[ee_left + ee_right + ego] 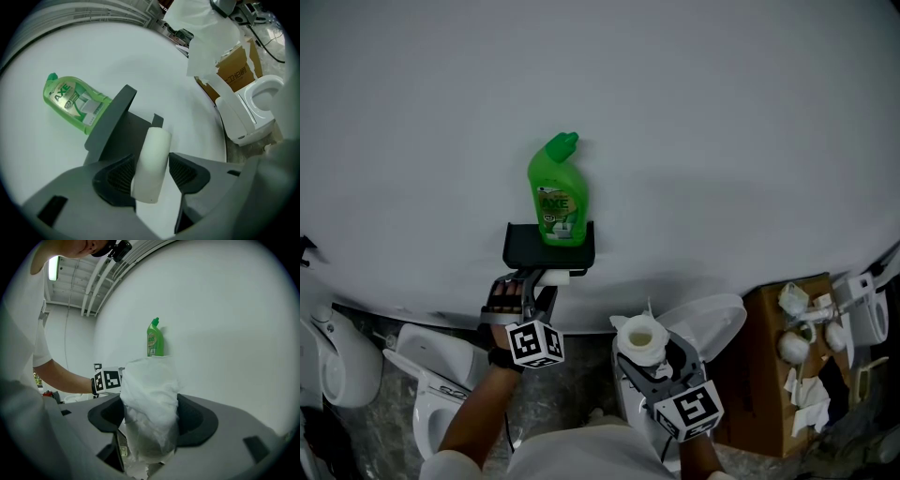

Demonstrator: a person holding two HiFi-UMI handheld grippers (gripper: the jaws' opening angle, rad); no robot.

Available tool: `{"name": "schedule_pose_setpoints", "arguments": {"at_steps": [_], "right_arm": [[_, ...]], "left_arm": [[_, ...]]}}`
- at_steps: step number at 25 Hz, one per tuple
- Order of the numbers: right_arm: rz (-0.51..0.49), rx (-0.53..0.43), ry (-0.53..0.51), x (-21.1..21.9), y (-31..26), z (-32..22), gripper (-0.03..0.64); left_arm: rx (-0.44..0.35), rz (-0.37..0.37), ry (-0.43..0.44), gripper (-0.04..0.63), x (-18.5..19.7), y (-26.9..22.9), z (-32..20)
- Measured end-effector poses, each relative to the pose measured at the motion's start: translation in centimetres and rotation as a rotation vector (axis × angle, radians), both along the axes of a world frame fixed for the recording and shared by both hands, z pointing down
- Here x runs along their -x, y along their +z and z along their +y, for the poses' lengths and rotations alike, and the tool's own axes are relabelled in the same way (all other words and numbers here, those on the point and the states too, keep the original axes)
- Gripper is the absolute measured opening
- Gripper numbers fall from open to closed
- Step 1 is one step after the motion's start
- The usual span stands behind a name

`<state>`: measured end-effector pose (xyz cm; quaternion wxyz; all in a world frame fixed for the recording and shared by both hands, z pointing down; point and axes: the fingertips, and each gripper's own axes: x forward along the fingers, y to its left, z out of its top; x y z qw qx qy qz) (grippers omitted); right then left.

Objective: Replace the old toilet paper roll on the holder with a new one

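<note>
While my right gripper (151, 417) clamps the new toilet paper roll (638, 338) at near right, my left gripper (536, 286) has narrowed its pads onto the old roll (153, 154) on the black holder (525, 247), beneath a green bottle (558, 192).

Bottle (557, 190) atop holder (525, 248), old roll (553, 276) beneath, new roll (639, 339) to the right.

Facing a plain white wall (722, 141), overlooking grey speckled floor (581, 377) crowded with white toilets (427, 356) and an open cardboard box (766, 375), and catching a tube light (54, 268) glowing overhead.
</note>
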<state>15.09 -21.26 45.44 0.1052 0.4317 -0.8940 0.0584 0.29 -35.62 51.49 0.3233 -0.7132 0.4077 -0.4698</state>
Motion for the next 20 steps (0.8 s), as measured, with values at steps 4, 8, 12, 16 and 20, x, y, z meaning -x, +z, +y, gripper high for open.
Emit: {"name": "schedule_pose_setpoints", "arguments": {"at_steps": [4, 8, 12, 16, 20], "right_arm": [[-0.005, 0.002, 0.005, -0.5, 0.1, -0.3, 0.318], [-0.008, 0.004, 0.002, -0.8, 0.3, -0.5, 0.318], [-0.01, 0.004, 0.007, -1.2, 0.3, -0.7, 0.318], [-0.012, -0.003, 0.005, -1.4, 0.1, -0.6, 0.318], [-0.012, -0.003, 0.01, -1.9, 0.2, -0.5, 0.318]], "left_arm": [[-0.017, 0.016, 0.004, 0.213, -0.2, -0.4, -0.3], [-0.029, 0.026, 0.019, 0.209, -0.5, -0.4, -0.3], [-0.036, 0.025, 0.047, 0.206, -1.5, -0.5, -0.1], [-0.049, 0.031, 0.066, 0.201, -2.3, -0.6, 0.1], [-0.053, 0.023, 0.092, 0.198, -3.3, -0.6, 0.2]]}}
